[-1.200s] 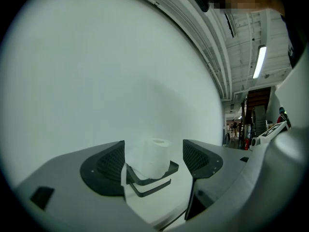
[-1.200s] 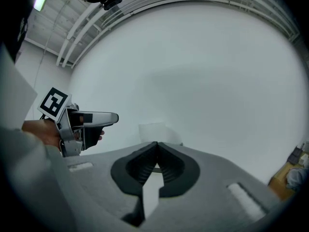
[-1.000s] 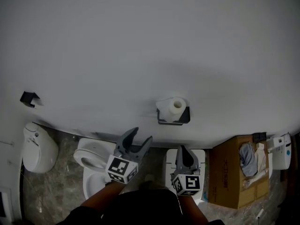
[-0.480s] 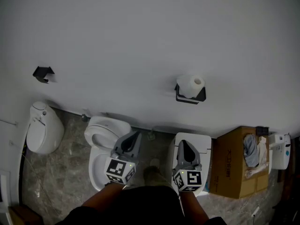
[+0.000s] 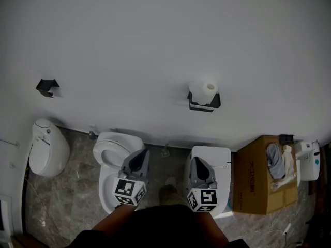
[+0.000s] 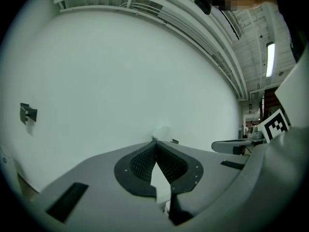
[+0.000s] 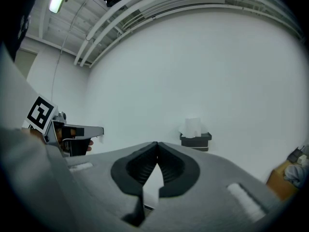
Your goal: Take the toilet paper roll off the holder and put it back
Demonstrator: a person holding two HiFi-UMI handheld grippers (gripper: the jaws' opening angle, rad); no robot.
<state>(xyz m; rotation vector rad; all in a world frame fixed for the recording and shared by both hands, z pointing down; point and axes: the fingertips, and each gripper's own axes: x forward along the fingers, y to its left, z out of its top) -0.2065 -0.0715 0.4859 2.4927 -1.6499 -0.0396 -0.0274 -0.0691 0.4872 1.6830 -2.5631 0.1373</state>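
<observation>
1. The toilet paper roll [image 5: 205, 91] stands on its holder [image 5: 204, 105], a small dark shelf fixed to the white wall [image 5: 155, 35]. In the head view we find it at about 2 o'clock from the middle of the frame.
2. The roll rests on top of the holder and touches it, and its core hole shows at the upper end.
3. Our right gripper [image 5: 199, 163] is at 6 o'clock from the roll and well apart from it, with its tips aimed at the wall. Its jaws are pressed together with nothing between them. In the right gripper view the roll and holder show at 1 o'clock, just above the tips.
4. Our left gripper [image 5: 138, 157] is at 9 o'clock from the right one, near it but not touching. Its jaws are also closed tight and empty.
5. Under the left gripper we see a white toilet [image 5: 108, 146] with its bowl open. Under the right gripper is a white squarish unit [image 5: 220, 156].
6. Far out at 9 o'clock from the roll, a small black bracket [image 5: 47, 87] hangs on the wall.
7. At 7 o'clock from that bracket, a rounded white fixture [image 5: 46, 149] stands on the marbled floor [image 5: 72, 190].
8. At 4 o'clock from the roll there is a cardboard box [image 5: 253, 182] with grey cloth [image 5: 275, 161] in it. A white device [image 5: 309, 161] sits just beside the box at 3 o'clock.
</observation>
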